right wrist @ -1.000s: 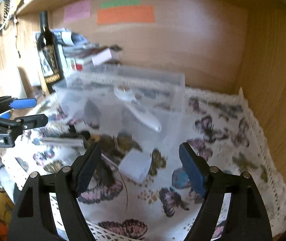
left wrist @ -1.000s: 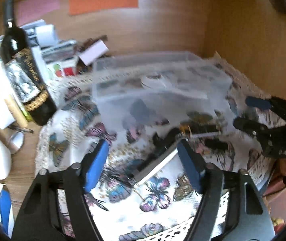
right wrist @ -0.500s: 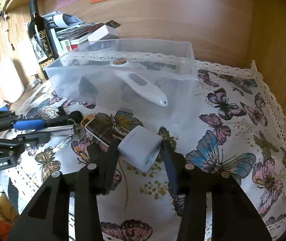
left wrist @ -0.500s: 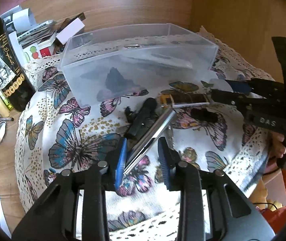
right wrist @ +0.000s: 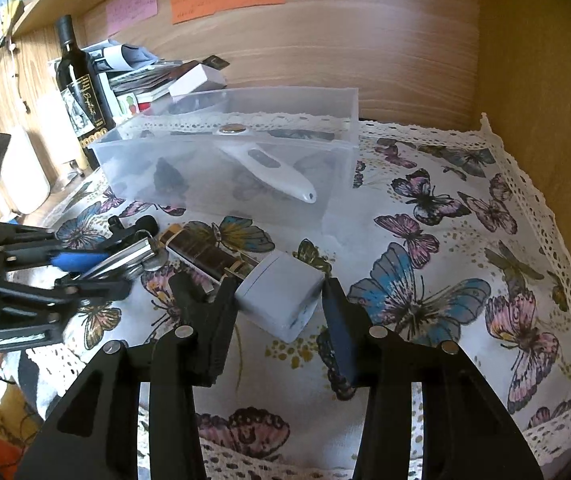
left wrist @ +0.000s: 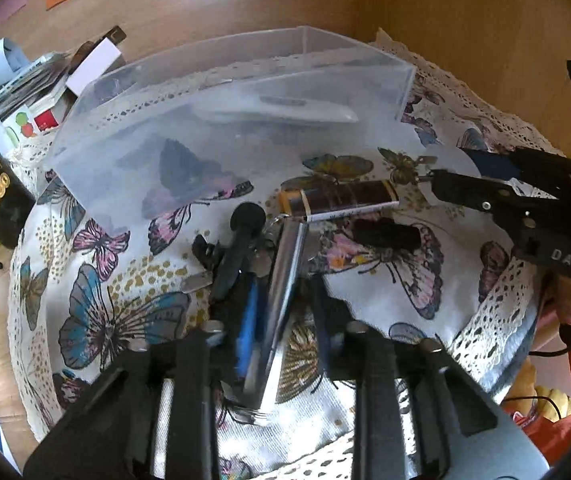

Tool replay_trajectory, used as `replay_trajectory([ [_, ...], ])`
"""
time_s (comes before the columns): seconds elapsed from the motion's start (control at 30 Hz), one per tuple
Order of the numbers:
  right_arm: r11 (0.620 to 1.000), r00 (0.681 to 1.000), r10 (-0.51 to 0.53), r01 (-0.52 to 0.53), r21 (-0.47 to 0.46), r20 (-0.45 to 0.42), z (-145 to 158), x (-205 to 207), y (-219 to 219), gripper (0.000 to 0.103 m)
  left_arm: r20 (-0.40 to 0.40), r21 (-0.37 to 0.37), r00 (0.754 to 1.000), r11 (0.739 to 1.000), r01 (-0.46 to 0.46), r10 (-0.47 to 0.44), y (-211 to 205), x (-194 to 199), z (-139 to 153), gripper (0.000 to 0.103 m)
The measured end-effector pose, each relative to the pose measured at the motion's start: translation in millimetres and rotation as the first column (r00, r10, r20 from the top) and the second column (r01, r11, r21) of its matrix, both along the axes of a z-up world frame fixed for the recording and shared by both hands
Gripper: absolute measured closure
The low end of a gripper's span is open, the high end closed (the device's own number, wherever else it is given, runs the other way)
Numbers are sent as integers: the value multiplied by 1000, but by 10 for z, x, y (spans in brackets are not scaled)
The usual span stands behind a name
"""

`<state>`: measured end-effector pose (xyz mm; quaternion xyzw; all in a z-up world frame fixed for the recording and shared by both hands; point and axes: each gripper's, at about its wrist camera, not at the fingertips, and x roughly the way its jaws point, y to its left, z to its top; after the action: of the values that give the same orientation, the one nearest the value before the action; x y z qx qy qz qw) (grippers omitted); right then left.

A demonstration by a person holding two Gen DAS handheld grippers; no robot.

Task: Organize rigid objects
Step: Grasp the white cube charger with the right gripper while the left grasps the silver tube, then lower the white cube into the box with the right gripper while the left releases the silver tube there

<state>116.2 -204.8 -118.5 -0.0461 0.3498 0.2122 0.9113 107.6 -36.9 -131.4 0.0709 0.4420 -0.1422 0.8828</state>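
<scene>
Clear plastic bin sat upper centre of the frame on the butterfly cloth, white thermometer-shaped device inside. Wine bottle stood upper left. Right gripper was clamped on the white charger cube, lower centre, in front of the bin. Left gripper was closed on the silver metal bar, centre frame. Brown lighter lay just beyond the bar.

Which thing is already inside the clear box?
Only the white pen-shaped gadget lies inside the clear plastic box. The silver bar, brown lighter and white charger cube are outside, on the butterfly cloth.
</scene>
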Motion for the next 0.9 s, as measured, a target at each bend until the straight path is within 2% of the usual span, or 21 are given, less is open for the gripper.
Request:
replay_trajectory([
  [0.2, 1000, 999, 1, -2, 22, 43, 120, -74, -19, 63, 32, -24, 999, 1000, -17, 18, 76, -126, 71, 88],
  [0.4, 999, 995, 1, -5, 42, 95, 281, -106, 6, 63, 127, -46, 990, 997, -55, 61, 223, -297, 341, 88],
  [0.6, 998, 989, -7, -3, 69, 146, 452, -99, 28, 63, 212, -102, 971, 990, -94, 114, 441, -333, 673, 88],
  [0.9, 996, 975, -8, -13, 92, 221, 746, 36, 116, 63, 312, -167, 934, 978, -127, 175, 620, -164, 1132, 88],
])
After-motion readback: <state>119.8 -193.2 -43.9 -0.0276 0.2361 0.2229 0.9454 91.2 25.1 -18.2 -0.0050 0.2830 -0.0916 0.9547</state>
